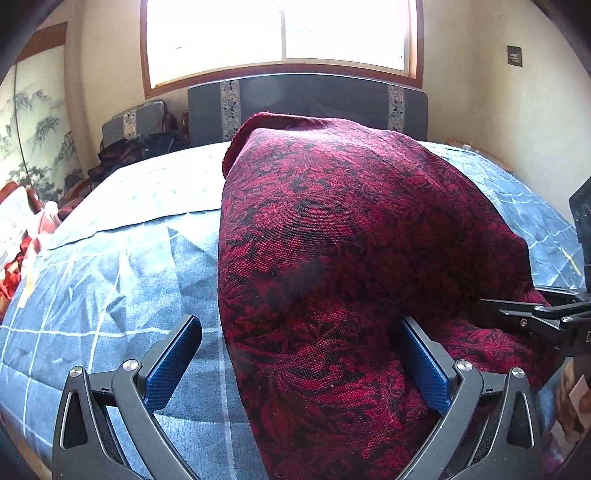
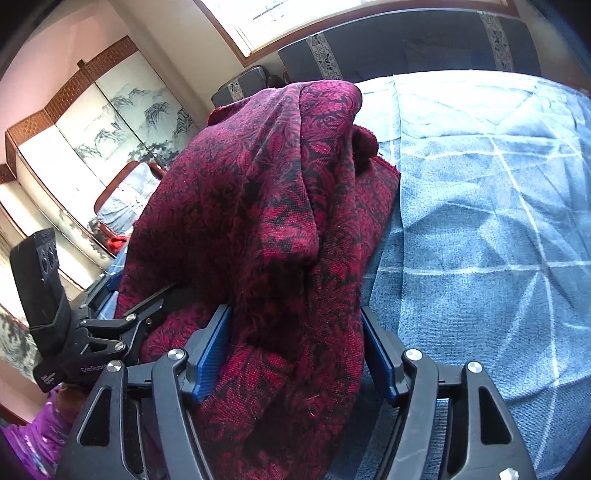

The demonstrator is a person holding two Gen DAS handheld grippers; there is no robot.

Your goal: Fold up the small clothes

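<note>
Left wrist view takes in the bed first, the largest thing here, its blue quilt crossed by pale lines and running back to a dark headboard under a bright window at twelve o'clock. On the quilt, filling the frame from the centre to about four o'clock, lies the dark red patterned garment, heaped in a thick mound and not lying flat. In the right wrist view the same garment shows a fold of cloth laid over its own body, with a ribbed hem towards one o'clock, and the bare quilt spreads away at three o'clock. A painted folding screen stands at ten o'clock.

The left gripper has its jaws spread as wide as they go; the garment's near edge sits between them, against the right-hand pad only, so nothing is pinched. The right gripper straddles a thick bunch of the cloth with its jaws parted; the cloth fills most of the gap, but I cannot tell for sure whether the pads still press on it.

By my reading, a fold has been laid and both grippers are letting go of it. The next move likely calls for backing clear without dragging the cloth, then taking a fresh pinch on an outer edge to fold again or flatten the mound.
</note>
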